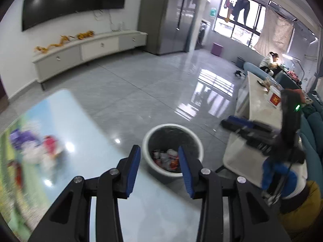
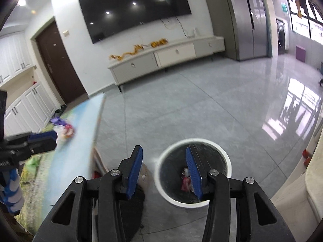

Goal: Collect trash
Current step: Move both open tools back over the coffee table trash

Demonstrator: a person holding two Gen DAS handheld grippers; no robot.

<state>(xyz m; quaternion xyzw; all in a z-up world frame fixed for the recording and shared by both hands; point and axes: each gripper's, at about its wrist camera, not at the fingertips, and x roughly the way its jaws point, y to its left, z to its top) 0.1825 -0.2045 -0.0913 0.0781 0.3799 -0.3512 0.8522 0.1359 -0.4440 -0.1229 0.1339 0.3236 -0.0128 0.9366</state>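
The left gripper (image 1: 159, 151) has its 2 blue-padded fingers (image 1: 133, 169) parted with nothing between them; through the gap, at 12 o'clock, stands the trash bin (image 1: 150, 161) on the grey tile floor (image 1: 141, 80). The right gripper (image 2: 164, 157) is parted and empty as well, hanging above the same bin (image 2: 224, 157), its right finger (image 2: 193, 173) crossing the bin's mouth. The bin is round, white-rimmed and dark inside, with crumpled wrappers (image 1: 167, 159) in red, white and orange at the bottom; the fingers hide part of that heap. At 9 o'clock of the left gripper, on the glossy picture-printed surface (image 1: 80, 121), lies more trash (image 1: 40, 147), purple, white and red, too blurred to tell piece from piece. The surface's near end is cut off by the frame.
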